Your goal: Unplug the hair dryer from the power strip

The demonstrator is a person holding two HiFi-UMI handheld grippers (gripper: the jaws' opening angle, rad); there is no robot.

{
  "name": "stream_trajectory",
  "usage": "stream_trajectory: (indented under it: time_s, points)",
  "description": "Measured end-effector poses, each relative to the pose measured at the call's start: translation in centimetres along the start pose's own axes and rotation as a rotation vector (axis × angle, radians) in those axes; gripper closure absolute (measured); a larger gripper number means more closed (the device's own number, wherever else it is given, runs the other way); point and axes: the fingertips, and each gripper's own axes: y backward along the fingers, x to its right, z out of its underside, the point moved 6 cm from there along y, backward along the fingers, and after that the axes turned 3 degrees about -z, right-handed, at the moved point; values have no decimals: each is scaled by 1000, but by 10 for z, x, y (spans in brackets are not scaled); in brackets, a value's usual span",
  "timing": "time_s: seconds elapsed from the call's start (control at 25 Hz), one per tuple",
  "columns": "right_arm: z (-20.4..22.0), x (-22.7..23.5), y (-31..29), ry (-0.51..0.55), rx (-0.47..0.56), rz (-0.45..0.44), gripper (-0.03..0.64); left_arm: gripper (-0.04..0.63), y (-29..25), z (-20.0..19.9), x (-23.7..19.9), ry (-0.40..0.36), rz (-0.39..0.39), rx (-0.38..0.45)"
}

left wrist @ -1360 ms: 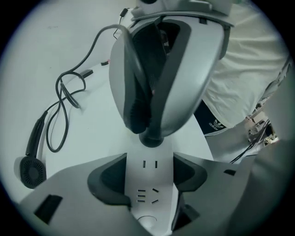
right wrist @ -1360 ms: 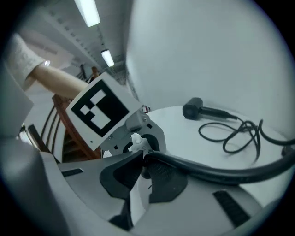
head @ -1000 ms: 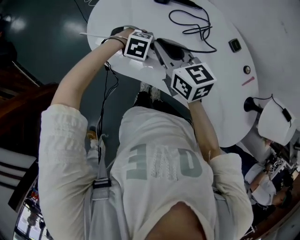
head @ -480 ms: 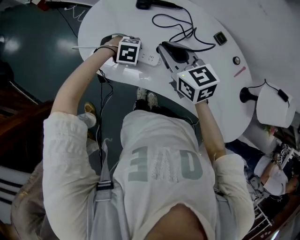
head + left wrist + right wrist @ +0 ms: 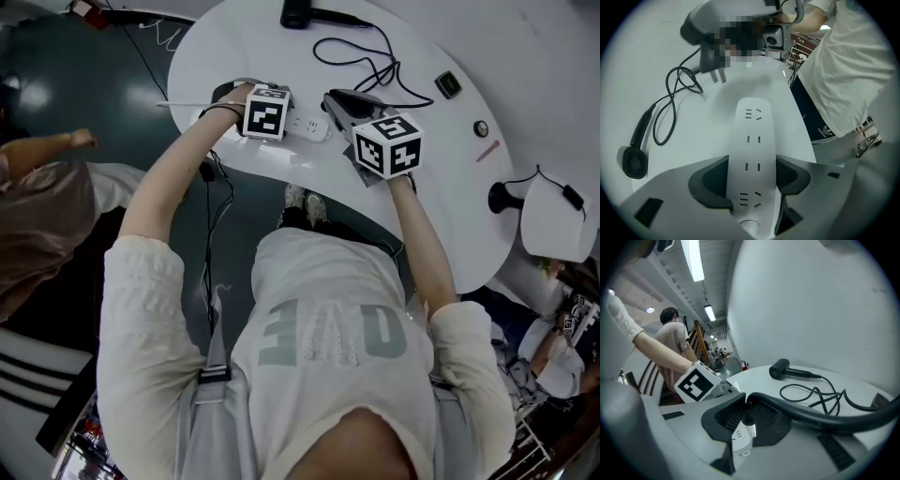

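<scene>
While the left gripper (image 5: 752, 165)'s wide jaws clamp the stiff power strip (image 5: 752, 119), the right gripper (image 5: 746, 407)'s narrow ones pinch the light, rigid plug (image 5: 708, 56) by its body — clear above the sockets (image 5: 752, 139) — not the limp cord (image 5: 815, 391).

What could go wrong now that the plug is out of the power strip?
The right gripper pinches the plug with its prongs bare in the air; a slip could drop it onto the table. The cord loops back to the hair dryer near the table's far edge, so pulling further might drag it off. The left gripper clamps just one end of the power strip, which could swivel.
</scene>
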Motion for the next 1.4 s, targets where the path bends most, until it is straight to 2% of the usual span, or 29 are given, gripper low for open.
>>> stream_trajectory:
  time_s: [0.12,0.2,0.28,0.44,0.52,0.6,0.8,1.04,1.08,1.16,1.24,1.4]
  points:
    - [6,16,-12,-103,-6,12,569,319,1,1,1,0,3,1]
    - [11,27,-17,-208,7,34,569,319,2,1,0,1,3,-3]
    - [18,38,-17,-373,55,57,569,319,3,1,0,3,3,-4]
    - [36,54,-13,-806,234,39,569,319,3,1,1,2,3,-1]
    - [47,59,-10,-906,270,45,569,319,3,1,1,1,3,2]
    - [57,61,-10,-901,243,71,569,319,4,2,1,1,4,2]
    - [77,58,-9,-775,126,135,569,319,3,3,3,2,1,7]
    - [83,58,-10,-727,93,168,568,319,4,2,3,5,0,1]
    - [84,58,-11,-720,86,170,540,319,4,2,3,5,0,0]
    - [86,56,-11,-700,66,170,431,319,3,3,3,4,1,-1]
    - [89,52,-11,-659,36,178,399,319,3,3,3,3,1,0]
    - [96,43,-7,-538,-40,206,388,319,4,3,3,4,1,-1]
